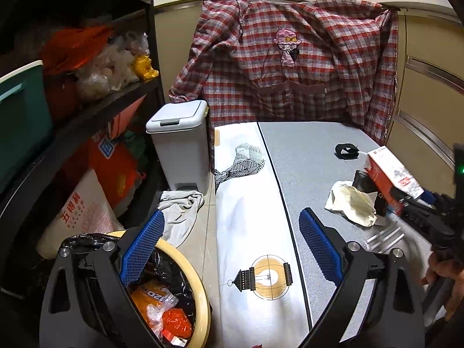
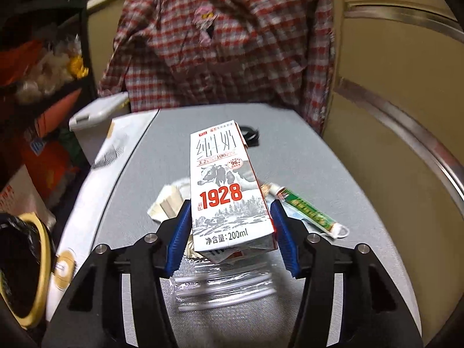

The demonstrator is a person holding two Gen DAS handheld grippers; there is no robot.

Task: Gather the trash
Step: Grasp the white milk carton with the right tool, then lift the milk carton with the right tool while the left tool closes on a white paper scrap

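Note:
My right gripper (image 2: 230, 220) is shut on a white and red "1928" milk carton (image 2: 226, 188), held lifted above the grey table (image 2: 333, 150). The carton also shows in the left wrist view (image 1: 391, 174), at the right. My left gripper (image 1: 232, 232) is open and empty, hovering over the table's left edge beside the yellow-rimmed trash bin (image 1: 185, 287) with a black liner. On the table lie a crumpled tissue (image 1: 352, 203), a clear plastic wrapper (image 2: 223, 287), a green tube (image 2: 307, 211) and a black ring (image 1: 346, 150).
A white lidded bin (image 1: 181, 148) stands on the floor left of the table. A plaid shirt (image 1: 290, 66) hangs behind the table. Cluttered shelves (image 1: 87, 87) fill the left. Cabinet drawers (image 2: 400, 116) stand to the right. A grey cloth (image 1: 179, 211) lies on the floor.

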